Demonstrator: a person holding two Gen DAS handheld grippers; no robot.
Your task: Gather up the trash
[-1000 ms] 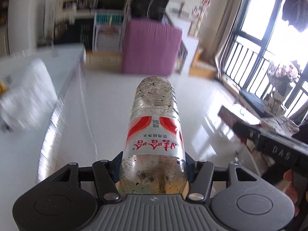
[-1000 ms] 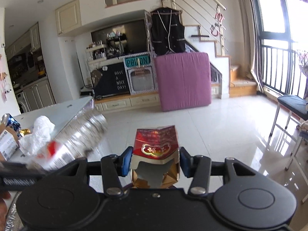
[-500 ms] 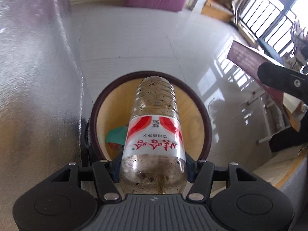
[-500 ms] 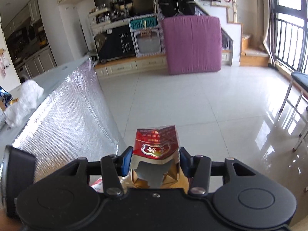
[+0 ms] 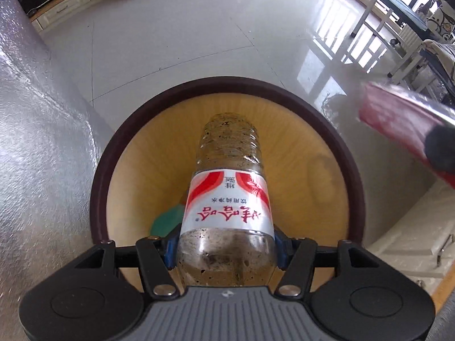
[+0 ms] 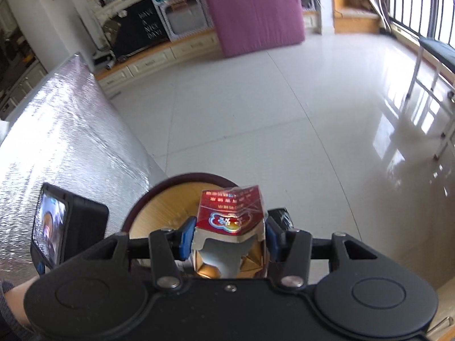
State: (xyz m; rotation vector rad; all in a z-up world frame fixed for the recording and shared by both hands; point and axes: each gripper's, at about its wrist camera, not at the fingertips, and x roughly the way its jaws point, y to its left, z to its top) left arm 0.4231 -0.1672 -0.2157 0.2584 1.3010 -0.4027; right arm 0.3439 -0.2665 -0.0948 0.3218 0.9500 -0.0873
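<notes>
My left gripper point(image 5: 224, 248) is shut on a clear plastic bottle point(image 5: 227, 199) with a red and white label, held over the mouth of a round bin point(image 5: 335, 139) with a dark brown rim and a yellow wooden inside. A green scrap point(image 5: 166, 221) lies in the bin. My right gripper point(image 6: 227, 241) is shut on a torn red and gold carton point(image 6: 230, 227), above the right side of the bin point(image 6: 159, 207). The carton point(image 5: 398, 125) shows blurred at the right in the left wrist view. The left gripper's camera body point(image 6: 65, 224) is at the left in the right wrist view.
A surface wrapped in silver foil point(image 5: 37, 147) stands close on the left of the bin. Glossy white floor tiles point(image 6: 284, 113) stretch ahead to a purple mattress point(image 6: 253, 8) and low cabinets. Chair legs point(image 6: 421, 68) stand by the window at the right.
Both grippers have tipped downward and sunk. The left one has carried the bottle down closer over the bin's mouth, and the bin has come into the right wrist view under the carton.
</notes>
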